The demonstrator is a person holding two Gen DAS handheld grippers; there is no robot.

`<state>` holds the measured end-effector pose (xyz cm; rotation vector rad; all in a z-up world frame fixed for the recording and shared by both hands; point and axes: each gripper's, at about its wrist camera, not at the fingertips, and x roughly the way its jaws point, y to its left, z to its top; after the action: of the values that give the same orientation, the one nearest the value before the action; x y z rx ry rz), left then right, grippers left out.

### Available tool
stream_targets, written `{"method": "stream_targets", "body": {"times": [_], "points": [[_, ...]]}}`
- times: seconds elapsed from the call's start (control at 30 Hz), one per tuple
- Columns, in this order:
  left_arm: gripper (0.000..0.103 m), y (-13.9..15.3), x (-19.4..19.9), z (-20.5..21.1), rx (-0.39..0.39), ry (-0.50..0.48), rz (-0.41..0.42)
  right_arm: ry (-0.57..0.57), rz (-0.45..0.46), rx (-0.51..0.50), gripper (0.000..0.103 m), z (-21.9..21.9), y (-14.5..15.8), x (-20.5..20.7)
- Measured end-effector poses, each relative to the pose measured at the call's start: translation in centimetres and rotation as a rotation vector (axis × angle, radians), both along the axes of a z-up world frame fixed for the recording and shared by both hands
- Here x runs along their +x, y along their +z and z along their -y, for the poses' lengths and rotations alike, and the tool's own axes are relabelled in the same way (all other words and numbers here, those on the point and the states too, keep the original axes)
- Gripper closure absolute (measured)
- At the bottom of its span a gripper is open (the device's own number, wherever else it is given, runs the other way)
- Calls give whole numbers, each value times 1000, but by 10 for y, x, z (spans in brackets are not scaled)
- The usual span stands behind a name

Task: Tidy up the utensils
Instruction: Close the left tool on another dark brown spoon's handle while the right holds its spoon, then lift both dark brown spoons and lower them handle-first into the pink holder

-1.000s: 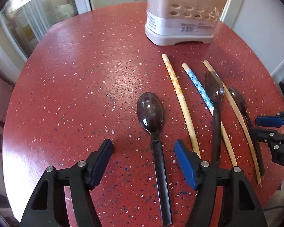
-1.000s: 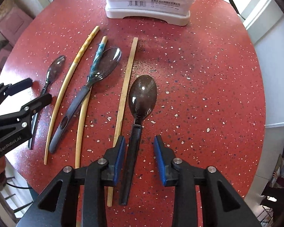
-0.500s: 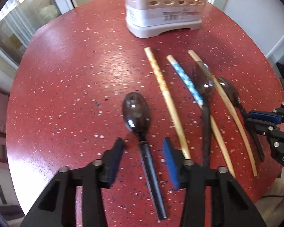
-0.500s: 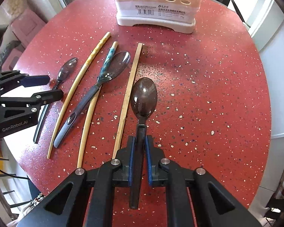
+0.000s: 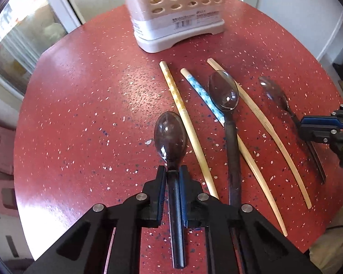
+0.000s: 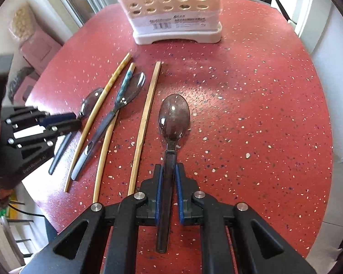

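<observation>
My left gripper (image 5: pixel 172 171) has its jaws closing, and the pads press on the black handle of a dark brown spoon (image 5: pixel 170 134) whose bowl points at the white utensil holder (image 5: pixel 171 13). My right gripper (image 6: pixel 169 169) is shut on the handle of a second dark spoon (image 6: pixel 174 116). In the left wrist view the right gripper (image 5: pixel 317 125) shows at the right edge, with that spoon (image 5: pixel 274 91) beyond it. In the right wrist view the left gripper (image 6: pixel 66 119) shows at the left, in front of its spoon's bowl (image 6: pixel 91 102). The holder (image 6: pixel 176 18) stands at the table's far side.
Between the two held spoons lie three chopsticks: an orange-dotted one (image 5: pixel 187 125), a blue-patterned one (image 5: pixel 201 91) and a plain one (image 5: pixel 263 123). A clear spoon with a grey handle (image 5: pixel 224 91) lies across them. The round red speckled table (image 6: pixel 263 114) drops off close behind both grippers.
Both grippers went from wide open around their spoon handles to closed on them. Both views have also shifted toward the holder, which now looks larger.
</observation>
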<state>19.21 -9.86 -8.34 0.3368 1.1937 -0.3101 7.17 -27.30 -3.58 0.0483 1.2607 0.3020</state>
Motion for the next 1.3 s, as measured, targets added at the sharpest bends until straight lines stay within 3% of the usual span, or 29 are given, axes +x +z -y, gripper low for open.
{"method": "stream_targets", "body": {"times": [0.67,0.77,1.03,1.3], "points": [[62,82,-71,-69,-284,213,292,-60,205,242,91,47,66,-11],[62,79,-59,-79,-308,232,325,-62,241,255,91,39,72,-7],[62,112,-36,-82,-372,262,435,-73,321,289,91,42,100,6],[62,145,-7,-75,-429,276,523,-89,406,310,91,40,124,46]]}}
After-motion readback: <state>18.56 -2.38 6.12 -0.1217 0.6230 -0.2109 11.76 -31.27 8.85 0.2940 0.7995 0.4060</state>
